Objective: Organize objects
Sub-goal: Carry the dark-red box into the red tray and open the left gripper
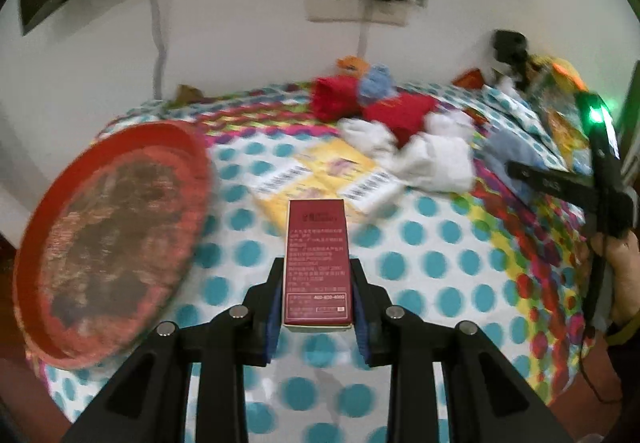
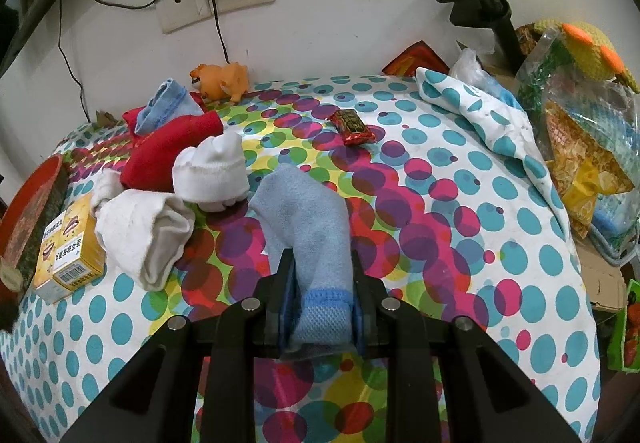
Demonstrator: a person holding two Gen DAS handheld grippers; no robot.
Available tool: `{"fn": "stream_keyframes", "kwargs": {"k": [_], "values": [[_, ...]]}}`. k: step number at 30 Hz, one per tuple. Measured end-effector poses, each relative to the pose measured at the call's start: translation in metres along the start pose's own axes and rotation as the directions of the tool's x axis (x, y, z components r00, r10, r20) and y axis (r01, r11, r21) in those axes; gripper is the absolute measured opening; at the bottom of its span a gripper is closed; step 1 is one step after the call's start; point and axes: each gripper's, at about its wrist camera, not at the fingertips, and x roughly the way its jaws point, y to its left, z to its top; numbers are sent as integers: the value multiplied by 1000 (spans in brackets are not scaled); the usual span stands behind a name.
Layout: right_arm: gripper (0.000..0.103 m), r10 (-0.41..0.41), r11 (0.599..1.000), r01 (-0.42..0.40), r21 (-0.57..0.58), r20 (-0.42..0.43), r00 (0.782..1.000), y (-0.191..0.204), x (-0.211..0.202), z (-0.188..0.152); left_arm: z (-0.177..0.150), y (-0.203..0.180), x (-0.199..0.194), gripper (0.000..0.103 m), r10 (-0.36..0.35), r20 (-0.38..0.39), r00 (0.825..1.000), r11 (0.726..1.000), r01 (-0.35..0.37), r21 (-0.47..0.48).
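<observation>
My left gripper [image 1: 317,267] is shut on a dark red box [image 1: 317,259] and holds it above the dotted tablecloth [image 1: 420,263], just right of a red tray [image 1: 108,235]. My right gripper [image 2: 322,263] is shut on a light blue sock [image 2: 308,227] whose toe end rests on the cloth. The right gripper also shows in the left wrist view [image 1: 576,183] at the far right. White socks [image 2: 176,211], red socks [image 2: 164,147] and another blue sock [image 2: 166,105] lie in a pile at the left of the right wrist view.
Yellow boxes [image 2: 68,255] sit by the red tray [image 2: 28,211]. A red candy packet [image 2: 352,127] and an orange toy [image 2: 220,81] lie toward the wall. A folded dotted cloth [image 2: 480,119], bags and a black clamp stand [image 2: 480,3] crowd the right side.
</observation>
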Motion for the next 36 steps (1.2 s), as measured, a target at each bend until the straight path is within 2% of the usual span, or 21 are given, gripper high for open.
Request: {"fn": "stream_keyframes", "kwargs": {"k": [6,10,20,26,32,36], "values": [[24,4,1000,-4,3,-7,1000,-2,1,0,2,66,-7,30,105,-5,994,993,-105,-56],[24,6,1000,-6,3,-10,1000,-2,2,0,0,116,-7,30,178,-31,984,979,-180,-97],[25,-18,1000,18,-13,-14,1000,1,4,-1,-6,217,9,30,241,-125,962,940,-264,-218],[25,-25,1000,25,-16,-15,1000,1,5,0,-14,256,15,30,269,-175,947,920,-307,-245],[25,-32,999,31,-21,-15,999,3,5,0,-19,272,27,30,288,-208,935,914,-333,-233],[25,-38,999,38,-26,-15,999,4,5,0,-25,282,32,30,277,-217,936,910,-328,-255]]}}
